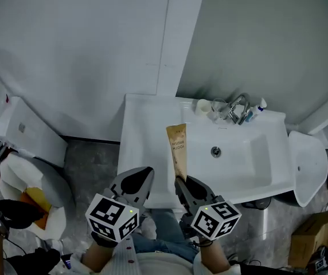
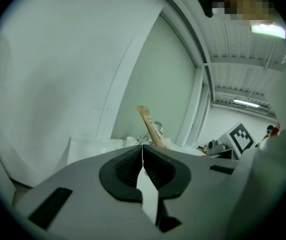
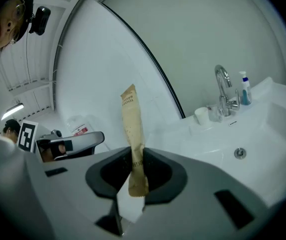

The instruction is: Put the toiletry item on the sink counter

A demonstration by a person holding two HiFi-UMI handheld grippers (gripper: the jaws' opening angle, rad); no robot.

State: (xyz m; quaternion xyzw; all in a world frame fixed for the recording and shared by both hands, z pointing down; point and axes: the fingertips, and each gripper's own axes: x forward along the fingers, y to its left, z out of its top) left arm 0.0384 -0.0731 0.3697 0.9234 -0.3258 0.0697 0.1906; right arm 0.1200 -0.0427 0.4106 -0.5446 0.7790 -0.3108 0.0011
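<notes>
While the right tongs (image 3: pixel 135 156) are clamped on the lower end of the paper toothbrush packet (image 3: pixel 131 124), the packet juts out over the near edge of the white desk (image 1: pixel 143 132), apparently not yet resting on it. The left tongs (image 2: pixel 143 153) are clenched on nothing. Pickup looks done; what remains is to lay the packet on the bare desk beside the basin (image 1: pixel 256 148) and let go.

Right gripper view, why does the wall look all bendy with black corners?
Right gripper view: its wide-angle lens bends the grey wall panel's dark edge and leaves black corners. Head view: the white ceramic sink counter keeps nearly straight edges.
</notes>
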